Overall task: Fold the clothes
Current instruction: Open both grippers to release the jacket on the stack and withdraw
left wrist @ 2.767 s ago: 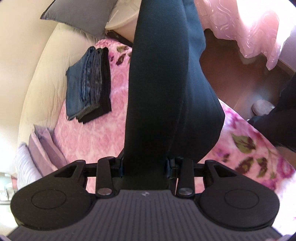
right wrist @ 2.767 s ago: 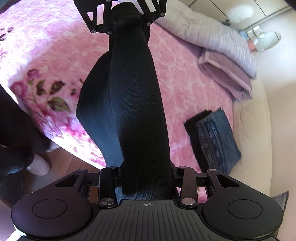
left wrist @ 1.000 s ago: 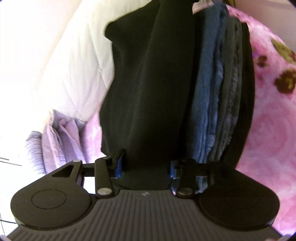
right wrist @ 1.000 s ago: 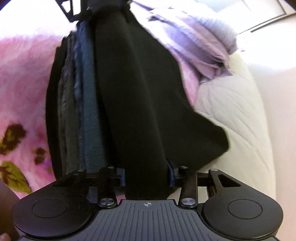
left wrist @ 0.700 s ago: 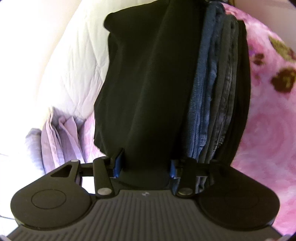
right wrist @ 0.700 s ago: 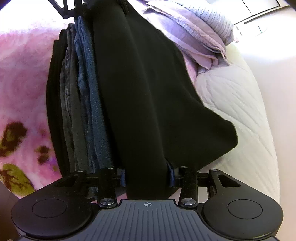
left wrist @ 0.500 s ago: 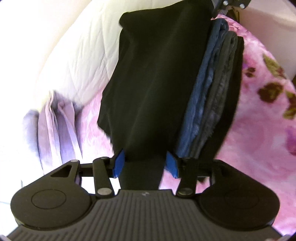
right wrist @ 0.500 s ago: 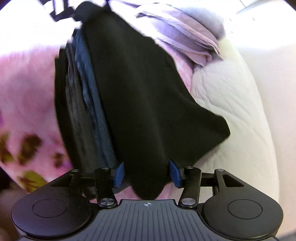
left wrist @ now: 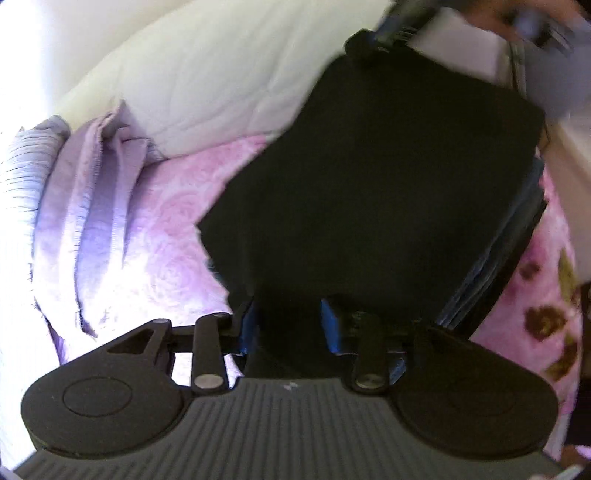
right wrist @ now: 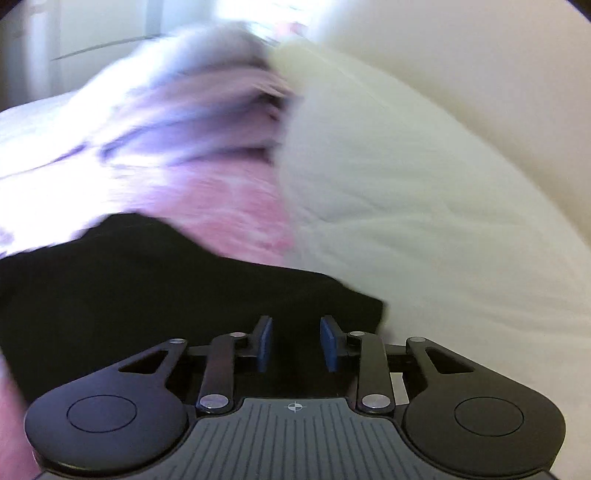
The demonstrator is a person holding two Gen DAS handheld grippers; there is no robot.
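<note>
A folded black garment (left wrist: pixel 369 184) lies flat on a stack of folded blue jeans (left wrist: pixel 517 229), whose edges show on its right. My left gripper (left wrist: pixel 290 325) hovers at the garment's near edge. Its jaws are closing, its blue pads (left wrist: pixel 330 325) are bare, and black cloth fills the gap without being pinched. My right gripper (right wrist: pixel 295 343) is off the garment's (right wrist: pixel 147 288) corner, jaws closing with nothing between them. In the left wrist view the right gripper (left wrist: pixel 391 29) shows blurred at the garment's far end. The right wrist view is motion-blurred.
The stack rests on a pink floral bedspread (left wrist: pixel 166 221). A white quilt (left wrist: pixel 221 74) runs along the far side. Folded lilac bedding (left wrist: pixel 85 192) lies to the left. In the right wrist view the quilt (right wrist: pixel 406 184) fills the right half.
Both grippers let go of the black garment, which now rests on the jeans stack. The left one drew back and up while rolling. The right one swung off sideways toward the quilt.
</note>
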